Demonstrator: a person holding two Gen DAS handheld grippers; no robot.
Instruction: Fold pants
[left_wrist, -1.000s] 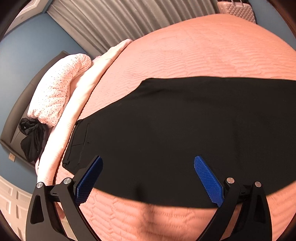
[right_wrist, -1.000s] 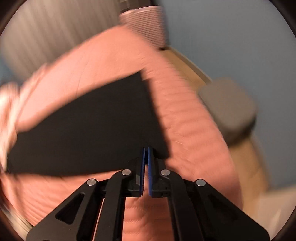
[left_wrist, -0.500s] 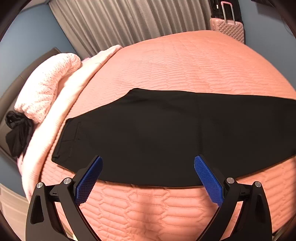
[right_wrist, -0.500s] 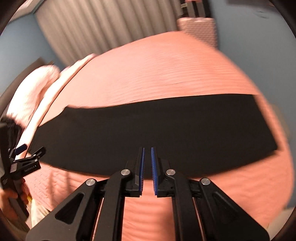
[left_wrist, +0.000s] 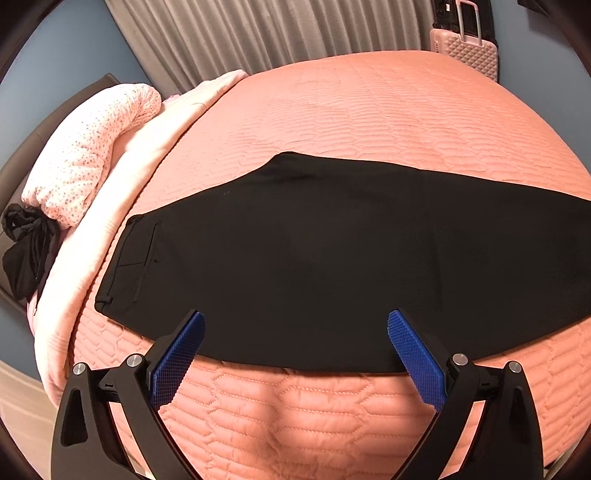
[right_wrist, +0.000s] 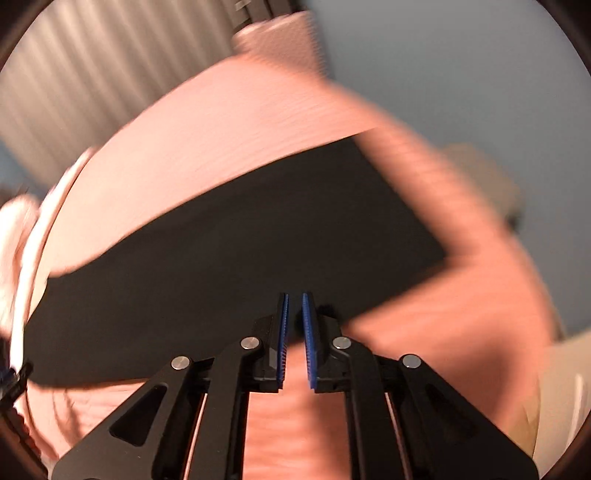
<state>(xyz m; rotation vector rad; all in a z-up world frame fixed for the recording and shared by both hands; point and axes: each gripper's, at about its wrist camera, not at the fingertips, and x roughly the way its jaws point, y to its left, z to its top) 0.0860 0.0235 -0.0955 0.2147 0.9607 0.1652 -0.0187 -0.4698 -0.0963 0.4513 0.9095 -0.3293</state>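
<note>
Black pants lie flat across the pink quilted bed, folded lengthwise, waistband at the left and legs running right. My left gripper is wide open and empty, hovering over the near edge of the pants. In the blurred right wrist view the pants stretch across the bed with the leg hem at the right. My right gripper is almost shut with a narrow gap, empty, above the near edge of the pants.
A speckled pink duvet and pale folded sheet lie at the bed's left. A black garment hangs by the headboard. A pink suitcase stands by the grey curtains. Floor shows right of the bed.
The left gripper has come back closer to the pants and stays wide open. The right gripper's view swung left, then back toward the leg end; its jaws parted slightly.
</note>
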